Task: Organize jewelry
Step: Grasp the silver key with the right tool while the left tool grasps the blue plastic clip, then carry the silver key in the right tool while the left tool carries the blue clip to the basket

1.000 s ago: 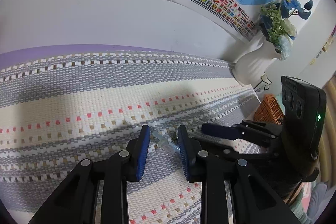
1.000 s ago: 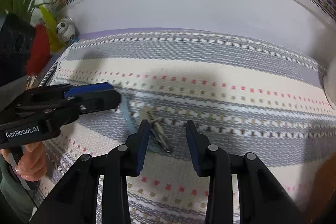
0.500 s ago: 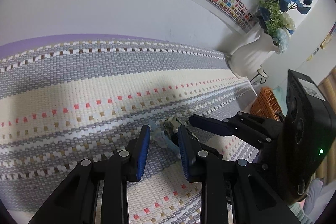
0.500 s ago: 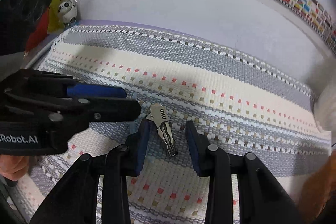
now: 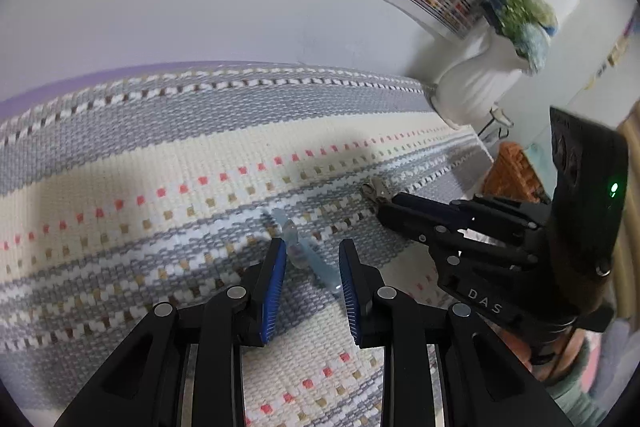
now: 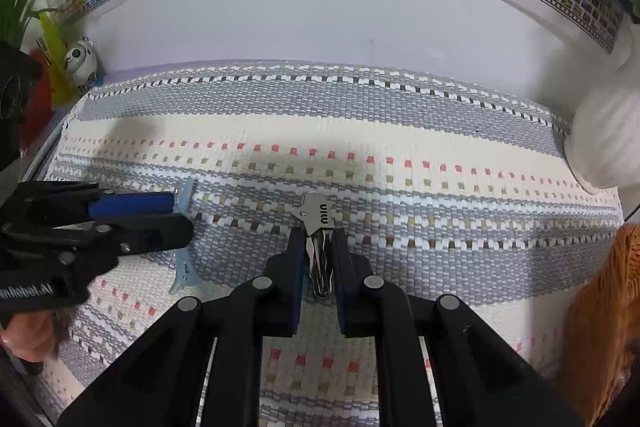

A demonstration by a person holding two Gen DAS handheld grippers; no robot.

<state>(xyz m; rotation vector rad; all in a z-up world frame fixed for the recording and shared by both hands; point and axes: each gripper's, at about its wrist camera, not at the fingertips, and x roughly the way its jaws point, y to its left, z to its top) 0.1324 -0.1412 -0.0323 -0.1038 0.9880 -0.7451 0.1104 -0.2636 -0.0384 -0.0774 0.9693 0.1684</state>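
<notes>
A clear light-blue hair clip point(image 5: 304, 253) lies on the woven mat between the fingers of my left gripper point(image 5: 312, 259), which is open around it. It also shows in the right wrist view point(image 6: 183, 267), partly hidden by the left gripper point(image 6: 172, 215). A silver metal hair clip point(image 6: 318, 239) marked with letters lies on the mat between the fingers of my right gripper point(image 6: 316, 247), whose jaws stand close on both its sides. In the left wrist view the silver clip point(image 5: 374, 189) pokes out beyond the right gripper point(image 5: 384, 207).
A striped woven mat point(image 6: 360, 115) covers the table up to the white wall. A white vase point(image 5: 472, 83) with flowers stands at the right end, with a wicker basket point(image 6: 600, 307) near it. A small panda figure point(image 6: 80, 61) and a plant stand at the left.
My right gripper has narrowed from wide open to close around the silver clip. My left gripper has shifted so the blue clip lies between its fingers, still open.
</notes>
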